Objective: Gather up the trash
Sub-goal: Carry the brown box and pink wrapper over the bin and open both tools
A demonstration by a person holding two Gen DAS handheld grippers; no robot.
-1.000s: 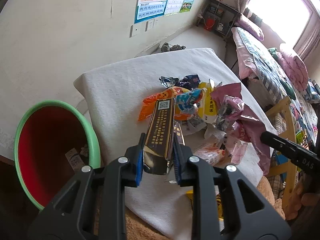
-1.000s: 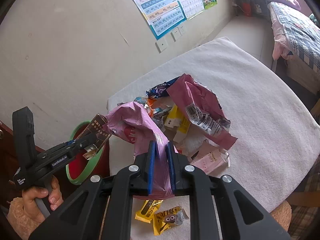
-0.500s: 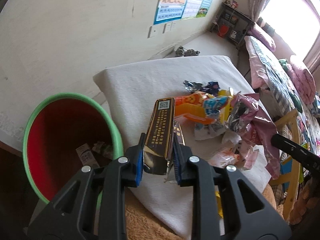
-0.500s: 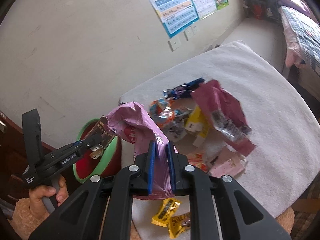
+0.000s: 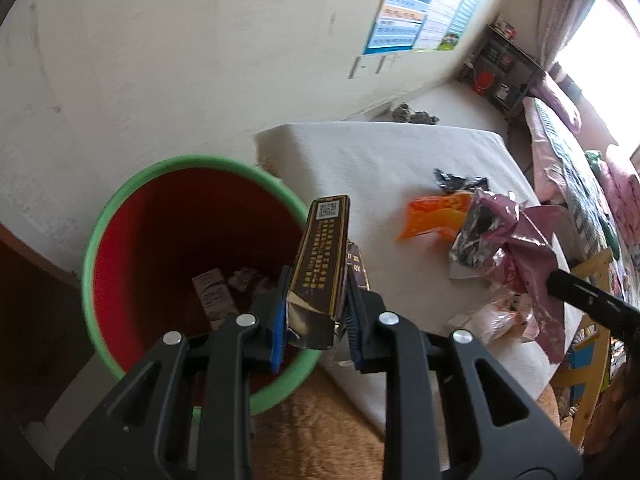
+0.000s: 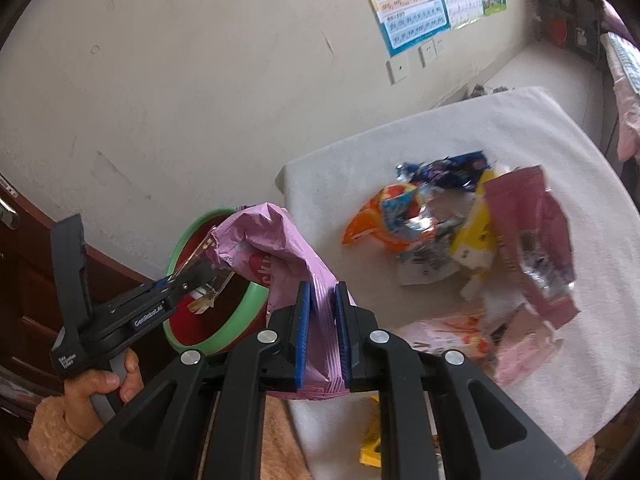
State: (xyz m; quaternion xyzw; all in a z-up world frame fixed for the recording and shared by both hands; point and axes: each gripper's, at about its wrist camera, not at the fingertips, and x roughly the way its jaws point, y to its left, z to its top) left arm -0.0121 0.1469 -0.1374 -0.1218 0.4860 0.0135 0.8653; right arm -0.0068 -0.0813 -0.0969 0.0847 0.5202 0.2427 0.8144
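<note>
Swinging both loads binward since earlier frames: left gripper (image 5: 316,314) jaws clamping brown carton (image 5: 322,256) over bin (image 5: 96,240), right gripper (image 6: 322,330) jaws pinching pink bag (image 6: 280,256) beside it, wrapper pile (image 6: 460,236) remaining on counter (image 6: 600,280).

Your left gripper (image 5: 316,320) fills the bottom of the frame, its blue pads clamped on a dark brown box (image 5: 322,264) with gold print. Behind it, at centre left, sits a red bin with a green rim (image 5: 120,208), scraps at its bottom. To the right, a white cloth-covered table (image 5: 360,160) carries orange and pink wrappers (image 5: 508,236).
</note>
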